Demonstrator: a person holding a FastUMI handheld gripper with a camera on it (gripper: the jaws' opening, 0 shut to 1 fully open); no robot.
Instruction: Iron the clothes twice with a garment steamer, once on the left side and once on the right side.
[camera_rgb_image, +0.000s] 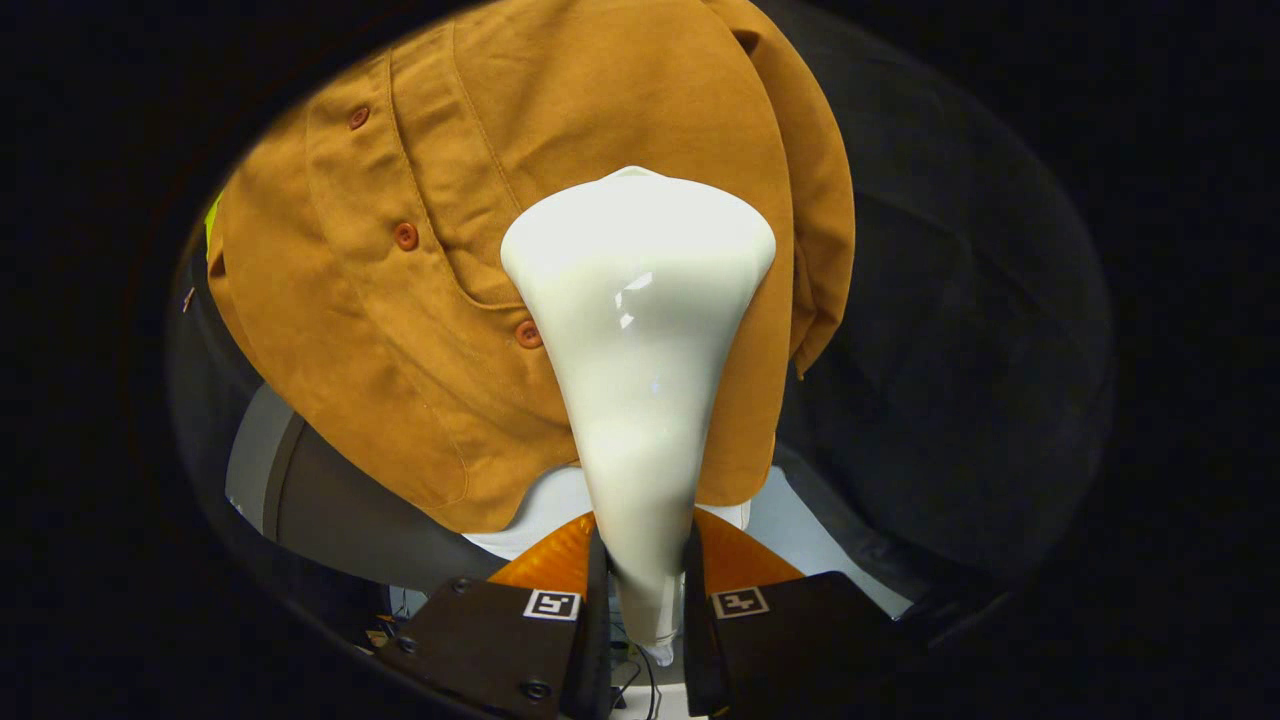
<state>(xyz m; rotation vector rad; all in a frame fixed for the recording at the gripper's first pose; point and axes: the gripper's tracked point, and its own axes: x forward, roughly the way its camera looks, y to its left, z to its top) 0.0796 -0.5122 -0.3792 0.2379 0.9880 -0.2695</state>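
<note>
Between the two fingers of the tool (645, 590) sits the narrow handle of a glossy cream-white plastic garment steamer (640, 330), and both fingers press against it from either side, so the tool is pinching the steamer firmly rather than standing spread. Held low on the handle like this, the steamer points forward along the fingers, and its wide flared head lies well ahead of them, facing into the cloth; that grip seems chosen to keep the head square to the fabric while leaving its face free.

Just beyond the head hangs a mustard-brown button-front shirt (430, 330), its placket with reddish-brown buttons (405, 237) running down just beside the head on one side. The head appears to lie against or very near the panel on the other side of that placket, though actual contact cannot be told. The shirt hangs freely, which lets the steamer travel along it unobstructed.

Below the hem a pale counter (810, 530) shows, with a grey rounded shape beside it. I judge one side's pass to be under way.
</note>
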